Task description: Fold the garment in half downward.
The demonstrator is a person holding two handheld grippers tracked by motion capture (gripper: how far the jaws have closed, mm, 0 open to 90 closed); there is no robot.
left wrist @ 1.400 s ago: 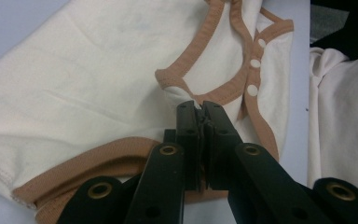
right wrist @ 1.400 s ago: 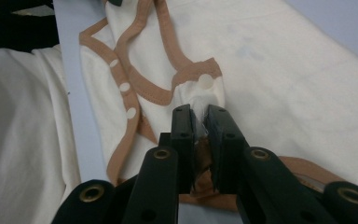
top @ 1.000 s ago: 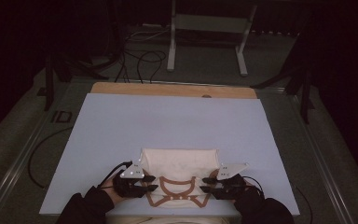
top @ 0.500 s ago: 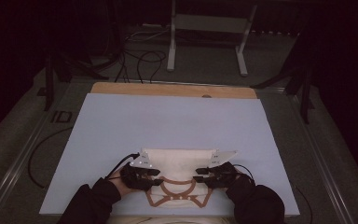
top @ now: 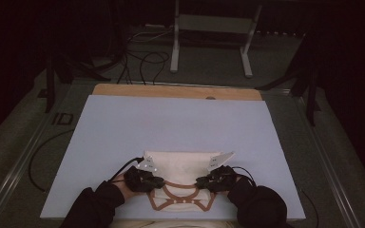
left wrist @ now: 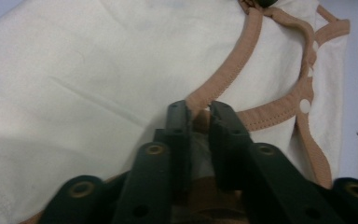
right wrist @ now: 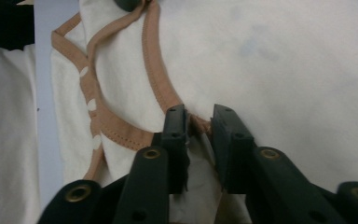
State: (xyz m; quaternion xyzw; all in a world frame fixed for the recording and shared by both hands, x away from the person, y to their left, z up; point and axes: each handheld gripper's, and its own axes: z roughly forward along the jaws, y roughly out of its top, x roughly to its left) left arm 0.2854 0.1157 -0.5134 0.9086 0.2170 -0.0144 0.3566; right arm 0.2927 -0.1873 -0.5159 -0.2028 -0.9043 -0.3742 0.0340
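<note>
A cream baby bodysuit (top: 178, 166) with tan trim (left wrist: 235, 70) lies flat at the near edge of the pale tabletop (top: 171, 118), gripped symmetrically at both sides, probably so it can be folded or shifted evenly. The left gripper (left wrist: 199, 109) is clamped on the trim, and the right gripper (right wrist: 199, 116) likewise pinches trim and cloth.

- The garment (top: 178, 167) lies on the counter (top: 180, 123) at its near edge.
- Left tongs (top: 158, 181) and right tongs (top: 200, 182) sit on its left and right sides.
</note>
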